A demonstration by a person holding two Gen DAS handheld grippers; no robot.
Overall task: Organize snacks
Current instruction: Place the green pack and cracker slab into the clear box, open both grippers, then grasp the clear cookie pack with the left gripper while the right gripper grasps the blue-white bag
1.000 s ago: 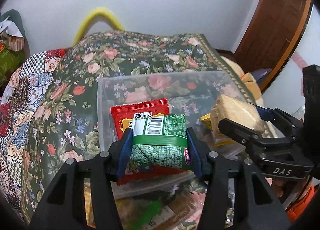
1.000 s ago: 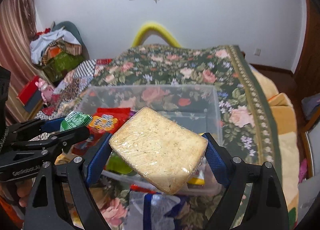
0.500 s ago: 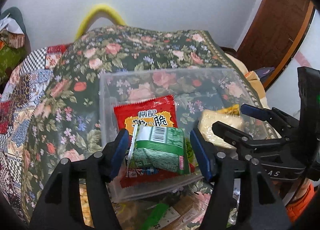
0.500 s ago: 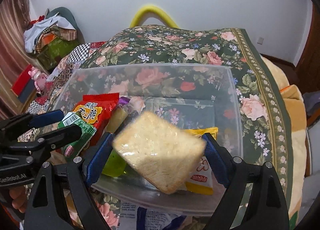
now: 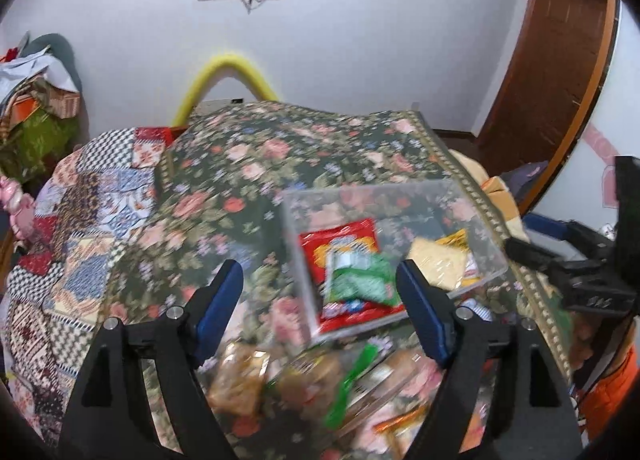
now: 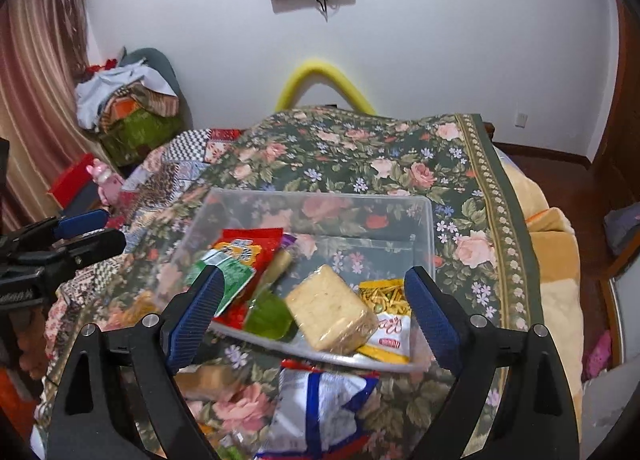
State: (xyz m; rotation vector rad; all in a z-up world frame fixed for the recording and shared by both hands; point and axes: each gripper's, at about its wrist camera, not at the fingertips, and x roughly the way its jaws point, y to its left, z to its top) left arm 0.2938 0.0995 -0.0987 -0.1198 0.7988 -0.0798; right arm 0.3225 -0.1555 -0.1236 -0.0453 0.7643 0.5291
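Between the blue-padded fingers of the right gripper (image 6: 310, 312), spread wide and empty: a pale cellophane-wrapped cracker block (image 6: 330, 314) lying in the clear plastic bin (image 6: 320, 195). Left gripper (image 5: 320, 306) likewise just opened, empty; beyond it, green foil snack packet (image 5: 358, 280) atop a red packet (image 5: 340, 238).
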